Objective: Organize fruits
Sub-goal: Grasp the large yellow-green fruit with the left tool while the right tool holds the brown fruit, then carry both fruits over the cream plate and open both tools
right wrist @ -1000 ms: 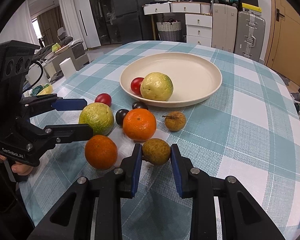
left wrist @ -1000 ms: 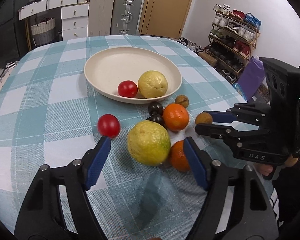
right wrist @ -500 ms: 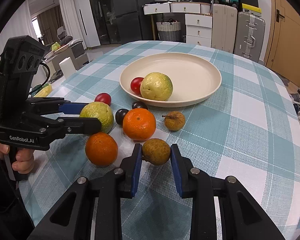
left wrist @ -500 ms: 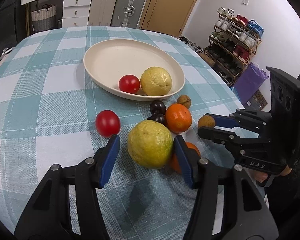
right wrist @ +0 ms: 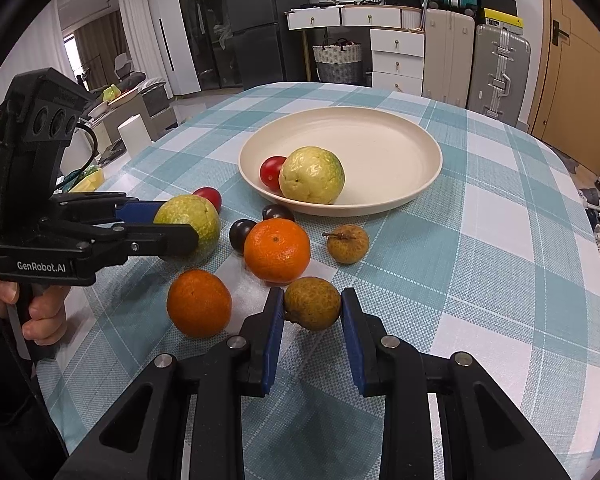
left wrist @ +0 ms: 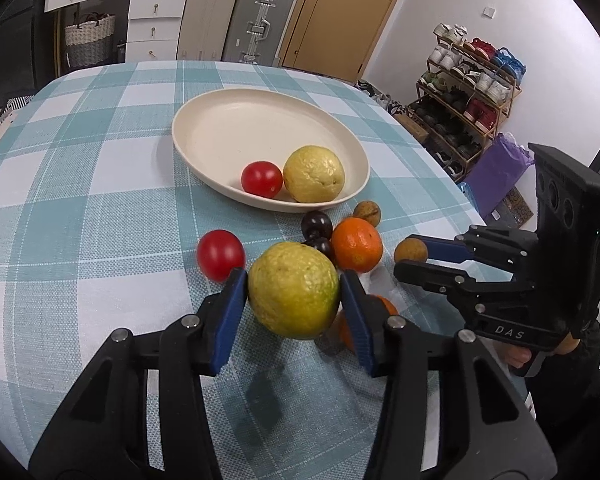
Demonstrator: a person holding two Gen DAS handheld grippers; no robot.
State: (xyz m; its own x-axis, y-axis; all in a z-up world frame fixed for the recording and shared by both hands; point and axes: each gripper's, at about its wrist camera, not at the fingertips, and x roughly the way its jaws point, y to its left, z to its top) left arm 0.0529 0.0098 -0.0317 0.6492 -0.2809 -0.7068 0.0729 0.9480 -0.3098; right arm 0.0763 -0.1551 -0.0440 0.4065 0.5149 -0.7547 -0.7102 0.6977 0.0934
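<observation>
My left gripper [left wrist: 294, 288] is shut on a yellow-green guava [left wrist: 293, 290] and holds it just above the checked cloth; it also shows in the right wrist view [right wrist: 190, 226]. My right gripper [right wrist: 312, 306] is shut on a brown longan [right wrist: 312, 303]. A cream plate [left wrist: 220, 120] holds a red tomato [left wrist: 261, 179] and a second guava [left wrist: 314, 174]. On the cloth lie a tomato [left wrist: 220, 255], two dark plums [left wrist: 317, 224], two oranges [right wrist: 277, 244] [right wrist: 199, 303] and another longan [right wrist: 348, 243].
The round table [right wrist: 500, 240] drops off close behind both grippers. Suitcases [left wrist: 260, 20], drawers and a shoe rack [left wrist: 468, 92] stand beyond the table.
My left gripper has closed on the guava and lifted it slightly. My right gripper has stayed shut on the longan, almost still.
</observation>
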